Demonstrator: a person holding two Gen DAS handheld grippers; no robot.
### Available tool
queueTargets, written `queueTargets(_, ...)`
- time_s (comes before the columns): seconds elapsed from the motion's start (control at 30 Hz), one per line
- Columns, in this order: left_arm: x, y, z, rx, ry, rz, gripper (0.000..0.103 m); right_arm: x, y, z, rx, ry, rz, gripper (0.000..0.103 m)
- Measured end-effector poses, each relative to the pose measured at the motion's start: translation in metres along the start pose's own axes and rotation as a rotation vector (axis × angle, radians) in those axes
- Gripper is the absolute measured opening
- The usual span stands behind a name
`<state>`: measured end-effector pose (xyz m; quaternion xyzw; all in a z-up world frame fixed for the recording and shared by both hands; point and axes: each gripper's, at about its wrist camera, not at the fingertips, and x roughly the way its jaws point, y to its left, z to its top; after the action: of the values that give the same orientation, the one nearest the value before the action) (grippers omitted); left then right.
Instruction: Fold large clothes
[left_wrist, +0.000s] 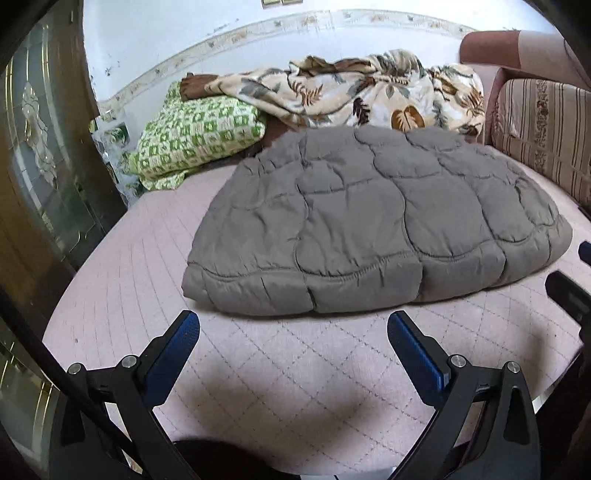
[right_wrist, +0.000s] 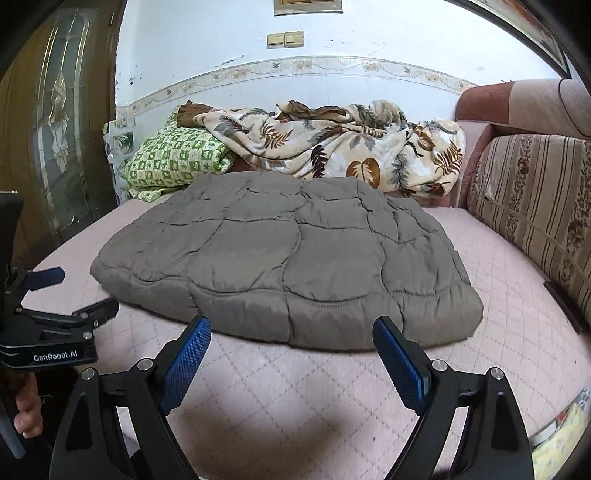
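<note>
A grey quilted padded garment (left_wrist: 373, 218) (right_wrist: 284, 258) lies folded into a thick flat bundle on the pink quilted bed cover (left_wrist: 280, 369) (right_wrist: 295, 406). My left gripper (left_wrist: 293, 325) is open and empty, hovering just short of the bundle's near edge. My right gripper (right_wrist: 291, 330) is also open and empty, its fingertips close to the bundle's front fold. The left gripper (right_wrist: 70, 291) also shows at the left edge of the right wrist view, held by a hand (right_wrist: 27, 410). Part of the right gripper shows at the right edge of the left wrist view.
A green checked blanket (left_wrist: 192, 140) (right_wrist: 173, 162) and a crumpled leaf-print blanket (left_wrist: 354, 92) (right_wrist: 332, 147) lie at the back against the wall. A striped sofa cushion (left_wrist: 543, 136) (right_wrist: 532, 206) borders the right. A wooden door with glass (left_wrist: 40, 155) stands left.
</note>
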<state>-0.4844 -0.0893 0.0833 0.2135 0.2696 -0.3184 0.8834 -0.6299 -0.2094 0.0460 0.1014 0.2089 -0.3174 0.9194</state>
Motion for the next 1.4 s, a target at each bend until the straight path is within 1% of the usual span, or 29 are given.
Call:
queueTargets(0.13,0.002,0.003,0.002,-0.007,0.0,0.003,0.102,-0.003,0.001,-0.002,0.001,0.001,-0.008,0.092)
queueTargets(0.23,0.006,0.003,0.003,-0.002,0.016,0.032,0.102,-0.002,0.0,-0.004,0.0,0.009,-0.013,0.092)
queueTargets(0.37,0.008,0.003,0.004,-0.008,0.023,0.011,0.102,0.001,-0.002,-0.006,0.005,0.023,-0.017,0.092)
queueTargets(0.5,0.009,0.001,0.004,0.005,0.026,0.034,0.102,0.003,-0.002,-0.007,0.003,0.028,-0.014,0.092)
queueTargets(0.57,0.011,0.0,0.005,0.015,0.041,0.042,0.102,0.004,-0.001,-0.007,0.002,0.033,-0.013,0.092)
queueTargets(0.77,0.013,-0.002,0.004,0.028,0.058,0.029,0.102,0.007,0.0,-0.008,-0.001,0.04,-0.009,0.092)
queueTargets(0.97,0.016,-0.002,0.005,0.03,0.07,0.039,0.102,0.009,0.0,-0.008,0.006,0.044,-0.009,0.092)
queueTargets(1.4,0.014,-0.004,0.004,0.046,0.067,0.029,0.102,0.008,0.0,-0.008,0.002,0.045,-0.008,0.092)
